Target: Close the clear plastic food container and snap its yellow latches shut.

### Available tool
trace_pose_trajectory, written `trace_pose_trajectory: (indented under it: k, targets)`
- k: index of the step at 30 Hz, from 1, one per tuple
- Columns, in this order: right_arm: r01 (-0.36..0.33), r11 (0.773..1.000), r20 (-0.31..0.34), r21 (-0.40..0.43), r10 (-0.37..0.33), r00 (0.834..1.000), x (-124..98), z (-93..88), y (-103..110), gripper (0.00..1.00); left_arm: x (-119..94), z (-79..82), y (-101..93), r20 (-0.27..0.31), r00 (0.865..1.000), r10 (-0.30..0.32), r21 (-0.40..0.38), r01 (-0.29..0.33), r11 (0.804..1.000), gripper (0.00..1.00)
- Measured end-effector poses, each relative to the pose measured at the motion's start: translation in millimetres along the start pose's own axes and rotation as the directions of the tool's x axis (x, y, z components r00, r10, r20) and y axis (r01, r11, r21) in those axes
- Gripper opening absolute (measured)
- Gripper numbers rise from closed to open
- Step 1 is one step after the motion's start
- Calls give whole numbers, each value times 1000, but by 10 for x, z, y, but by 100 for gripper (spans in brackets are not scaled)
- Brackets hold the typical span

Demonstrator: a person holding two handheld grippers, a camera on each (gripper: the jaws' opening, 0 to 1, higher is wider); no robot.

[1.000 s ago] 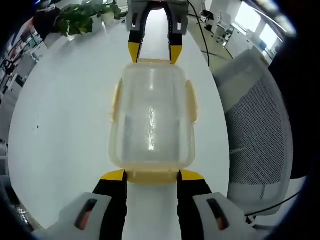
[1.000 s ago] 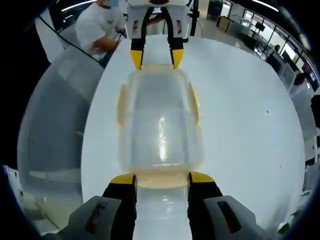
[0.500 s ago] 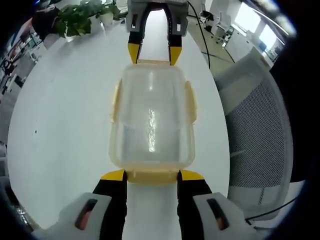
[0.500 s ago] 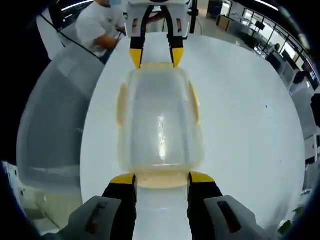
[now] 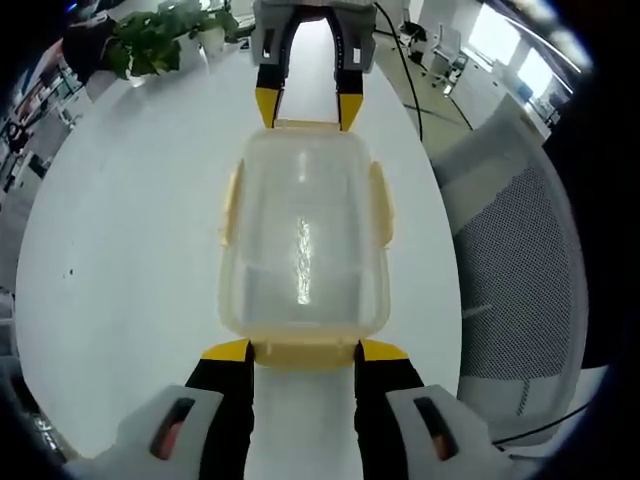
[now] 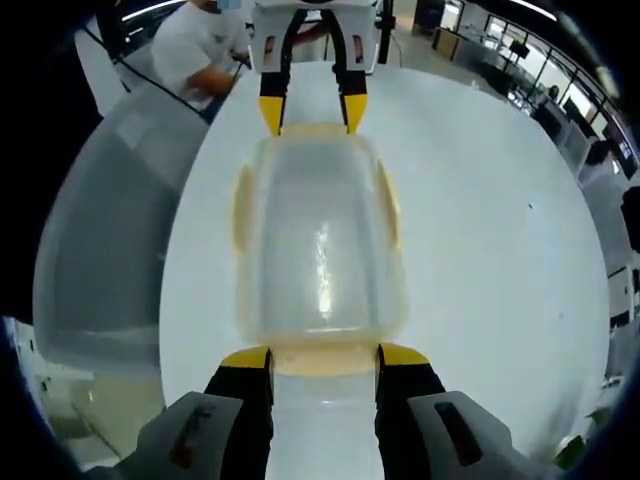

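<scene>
Left gripper view: clear rectangular plastic food container with yellow latches (image 5: 303,240) on round white table (image 5: 120,250), long axis running between grippers | left gripper (image 5: 304,352) jaws parted, flanking near end latch | right gripper (image 5: 306,105) parted at far end.

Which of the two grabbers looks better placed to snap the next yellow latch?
Neither clearly. The left hand-held gripper and the right hand-held gripper each straddle a yellow end latch at opposite ends of the clear container, so either could press first.
</scene>
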State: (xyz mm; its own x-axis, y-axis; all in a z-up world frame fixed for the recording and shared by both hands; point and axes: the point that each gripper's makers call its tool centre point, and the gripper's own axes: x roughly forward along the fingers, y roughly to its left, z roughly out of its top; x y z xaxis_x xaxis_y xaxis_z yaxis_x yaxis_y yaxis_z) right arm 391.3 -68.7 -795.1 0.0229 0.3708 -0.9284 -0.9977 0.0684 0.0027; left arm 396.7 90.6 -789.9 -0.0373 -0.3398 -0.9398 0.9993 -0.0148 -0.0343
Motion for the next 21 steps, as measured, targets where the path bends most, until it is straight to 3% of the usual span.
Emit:
trace_pose_trajectory:
  k: [21]
  targets:
    - [1,1000,-12,-2,-1,1000,-38,-161,3,38,84,134,-13,2,1000,1,-5,-1,1000,38]
